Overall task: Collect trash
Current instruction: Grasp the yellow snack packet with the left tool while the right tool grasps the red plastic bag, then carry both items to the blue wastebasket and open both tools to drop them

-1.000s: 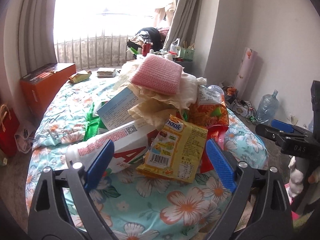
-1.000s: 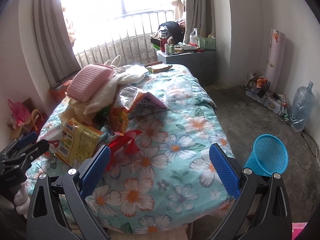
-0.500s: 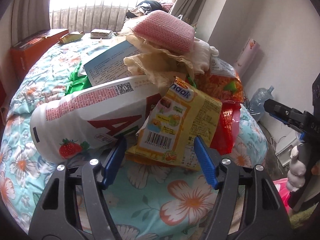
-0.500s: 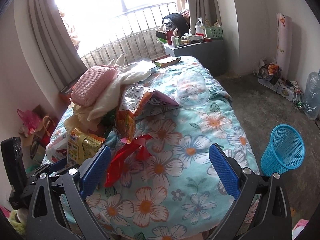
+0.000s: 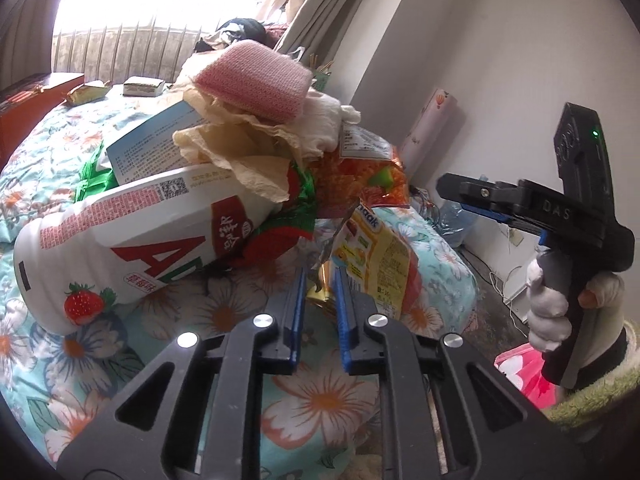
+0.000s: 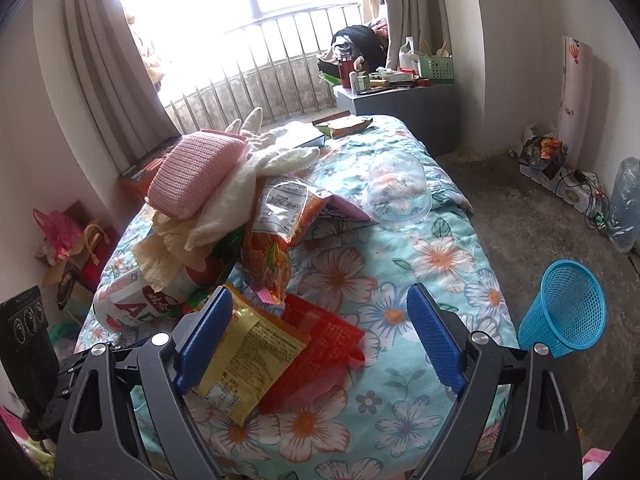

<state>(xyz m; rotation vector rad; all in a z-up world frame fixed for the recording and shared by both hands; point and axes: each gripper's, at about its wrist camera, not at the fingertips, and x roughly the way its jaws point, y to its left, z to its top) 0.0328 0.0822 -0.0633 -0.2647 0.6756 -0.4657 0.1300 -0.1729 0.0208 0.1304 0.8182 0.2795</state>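
Note:
A pile of trash lies on the flowered bed (image 6: 420,280). My left gripper (image 5: 320,280) is shut on the edge of a yellow snack packet (image 5: 380,256), which also shows in the right wrist view (image 6: 248,356). Beside it lie a white strawberry-drink bottle (image 5: 132,248), a red wrapper (image 6: 320,344), an orange snack bag (image 6: 276,240), crumpled paper (image 5: 240,152) and a pink knitted cloth (image 5: 256,80). My right gripper (image 6: 320,332) is open and empty above the red wrapper; in the left wrist view it is at the right (image 5: 520,200).
A blue mesh basket (image 6: 564,312) lies tilted on the floor right of the bed. A clear plastic bowl (image 6: 400,188) sits upside down on the bed. A grey cabinet (image 6: 396,100) stands at the far end. Bags (image 6: 68,240) lie left of the bed.
My left gripper moved closer to the pile and shut on the yellow packet, which has turned edge-on. My right gripper moved nearer over the red wrapper, still open.

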